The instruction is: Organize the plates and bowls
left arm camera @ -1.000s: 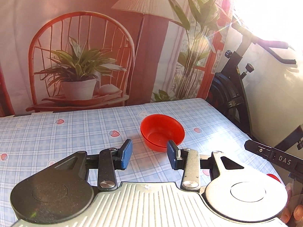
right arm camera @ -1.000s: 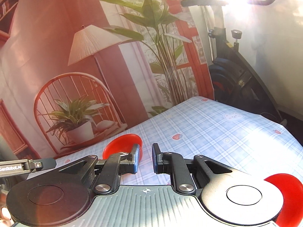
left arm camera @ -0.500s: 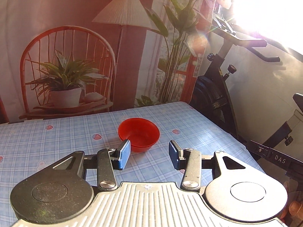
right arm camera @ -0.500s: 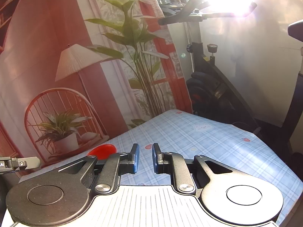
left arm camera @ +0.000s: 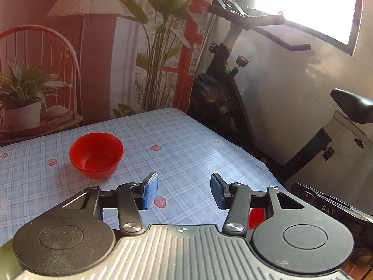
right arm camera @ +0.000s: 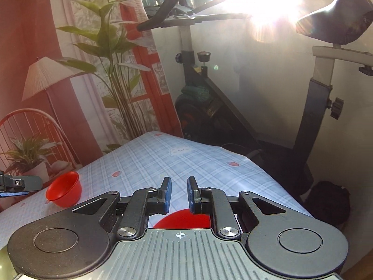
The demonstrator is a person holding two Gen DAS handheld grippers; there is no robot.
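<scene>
Both views have swung right since a second ago; we see the left gripper [left arm camera: 184, 190] jaws just been opening, now spread with nothing between them. Right gripper [right arm camera: 179, 194] shows a narrow empty gap between its pads, over a red plate [right arm camera: 184, 218] near the tabletop's [left arm camera: 186, 144] right edge. Red bowl [left arm camera: 96, 155] sits upright toward the far edge, apart from both.

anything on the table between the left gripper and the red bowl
Nothing visible. Only bare checked tablecloth lies between the open, empty left gripper and the red bowl, which sits ahead and to the left of its fingers.
</scene>
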